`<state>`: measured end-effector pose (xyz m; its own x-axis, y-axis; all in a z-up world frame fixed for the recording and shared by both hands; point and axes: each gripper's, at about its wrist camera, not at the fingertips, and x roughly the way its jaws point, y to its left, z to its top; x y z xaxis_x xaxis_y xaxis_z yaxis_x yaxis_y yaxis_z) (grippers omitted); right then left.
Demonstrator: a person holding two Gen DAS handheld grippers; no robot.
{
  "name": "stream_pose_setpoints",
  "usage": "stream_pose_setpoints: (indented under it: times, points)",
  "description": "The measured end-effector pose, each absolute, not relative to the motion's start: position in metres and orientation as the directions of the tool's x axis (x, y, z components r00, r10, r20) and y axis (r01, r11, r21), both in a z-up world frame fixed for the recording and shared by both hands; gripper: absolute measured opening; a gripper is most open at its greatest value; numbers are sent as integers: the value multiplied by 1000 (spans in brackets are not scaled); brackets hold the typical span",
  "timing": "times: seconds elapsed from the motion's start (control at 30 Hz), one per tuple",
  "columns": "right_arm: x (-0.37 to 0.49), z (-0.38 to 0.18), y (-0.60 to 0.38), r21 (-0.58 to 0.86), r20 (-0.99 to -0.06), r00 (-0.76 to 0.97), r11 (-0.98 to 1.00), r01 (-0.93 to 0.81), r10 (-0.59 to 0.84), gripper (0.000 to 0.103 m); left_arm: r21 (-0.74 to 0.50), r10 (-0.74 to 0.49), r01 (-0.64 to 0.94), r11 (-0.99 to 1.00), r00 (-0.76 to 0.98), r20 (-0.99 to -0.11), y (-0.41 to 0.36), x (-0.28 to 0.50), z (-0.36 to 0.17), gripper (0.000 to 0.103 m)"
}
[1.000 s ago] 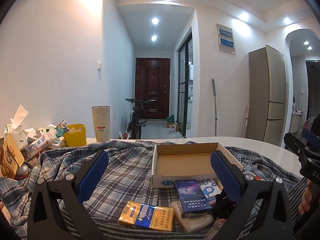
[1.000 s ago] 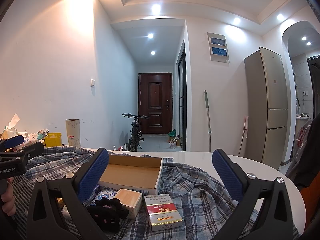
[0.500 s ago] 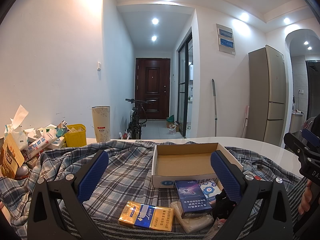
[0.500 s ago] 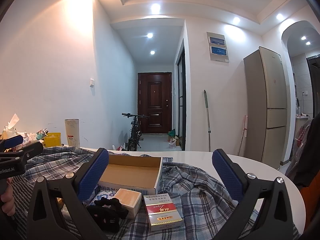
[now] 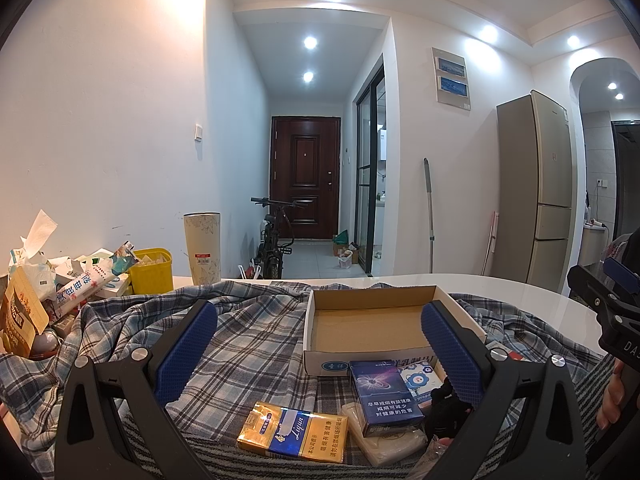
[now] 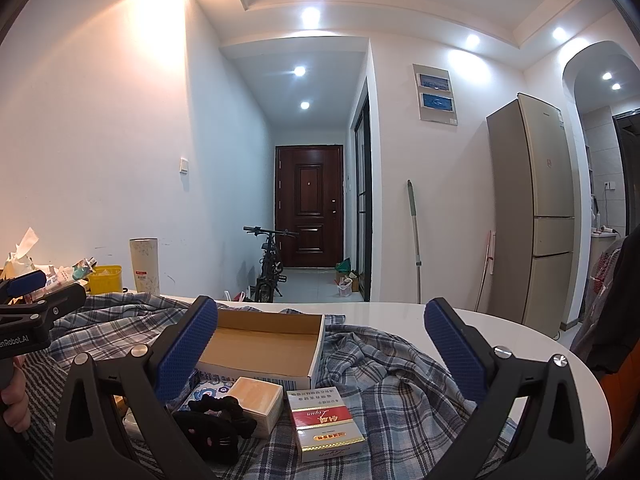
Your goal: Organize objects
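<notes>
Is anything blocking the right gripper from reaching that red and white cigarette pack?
Nothing visible does. The right gripper is open above the plaid cloth, and the red and white cigarette pack lies exposed below it; the black hair tie sits off to its left.

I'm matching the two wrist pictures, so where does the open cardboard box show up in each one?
Left wrist: cardboard box sits centre-right, partly behind the right jaw.
Right wrist: cardboard box sits centre-left, beside the left jaw.
Shared landmark: the dark red door down the hallway.
</notes>
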<state>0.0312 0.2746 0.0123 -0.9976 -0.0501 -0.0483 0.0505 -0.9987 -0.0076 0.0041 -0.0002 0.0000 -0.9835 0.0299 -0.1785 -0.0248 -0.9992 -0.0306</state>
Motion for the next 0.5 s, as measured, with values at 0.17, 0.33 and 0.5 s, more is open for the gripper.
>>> stream_pose_setpoints:
  times: [0.17,0.33,0.5]
  points:
    - [31,13,275,-7,-48,-998,-999,50,-50,103,-30,30,-25,-999,-983,-179,0,4,0,103]
    - [31,13,274,-8,-48,-998,-999,51,-50,103,-31,31,-26,-999,-984,-178,0,4,0,103]
    - [31,13,274,-7,-48,-998,-999,50,-50,103,-44,38,-30,-999,-983,-180,-1,4,1,103]
